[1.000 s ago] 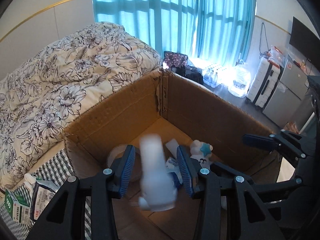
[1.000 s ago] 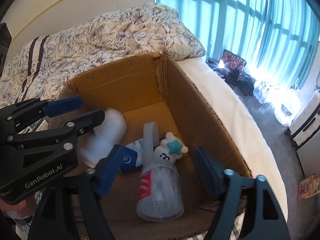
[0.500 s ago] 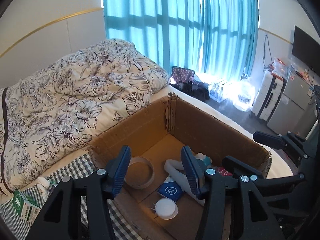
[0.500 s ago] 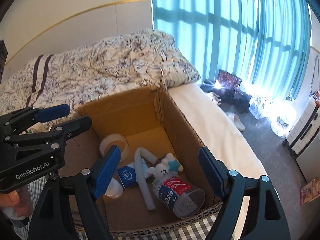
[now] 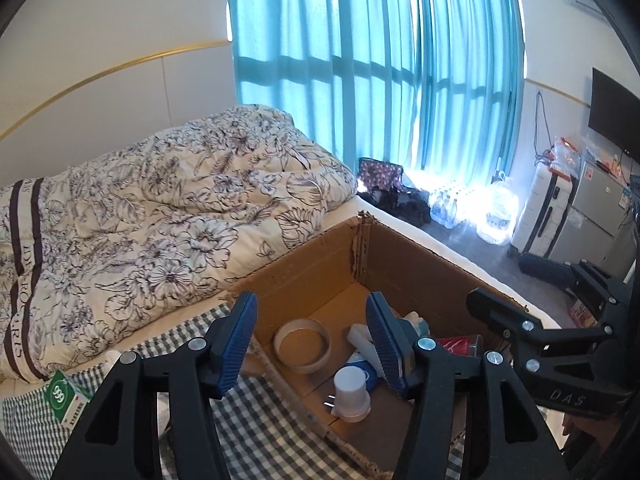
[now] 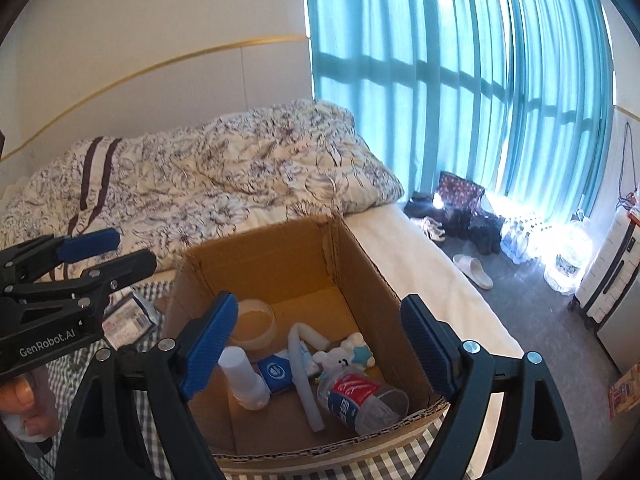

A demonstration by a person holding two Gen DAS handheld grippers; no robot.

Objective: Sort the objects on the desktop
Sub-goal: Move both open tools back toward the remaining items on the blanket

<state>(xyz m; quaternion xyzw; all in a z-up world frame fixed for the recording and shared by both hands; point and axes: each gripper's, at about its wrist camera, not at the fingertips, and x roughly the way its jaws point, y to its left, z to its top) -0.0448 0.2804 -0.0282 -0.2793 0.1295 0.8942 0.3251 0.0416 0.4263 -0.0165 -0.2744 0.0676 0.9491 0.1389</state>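
Note:
An open cardboard box (image 6: 368,264) (image 5: 416,256) stands on a checkered cloth on the bed. Inside lie a white plug-in device (image 5: 352,394) (image 6: 244,376), a tape roll (image 5: 302,344) (image 6: 253,322), a blue-and-white packet (image 6: 276,372), a pale foam tube (image 6: 306,376), a white plush toy with a teal star (image 6: 346,354) and a clear cup with a red label (image 6: 360,394). My left gripper (image 5: 312,346) hangs open and empty above the box's left side. My right gripper (image 6: 324,344) is open and empty above the box, and its fingers (image 5: 504,316) show at the right of the left wrist view.
A floral duvet (image 5: 160,224) covers the bed behind the box. A green-and-white carton (image 5: 66,398) and a packet (image 6: 128,316) lie on the checkered cloth (image 5: 256,432) left of the box. Teal curtains, bags, water bottles and a suitcase (image 5: 540,208) stand by the window.
The white plug-in device left my left gripper's open fingers and now rests in the box. Both grippers rose and drew back from the box.

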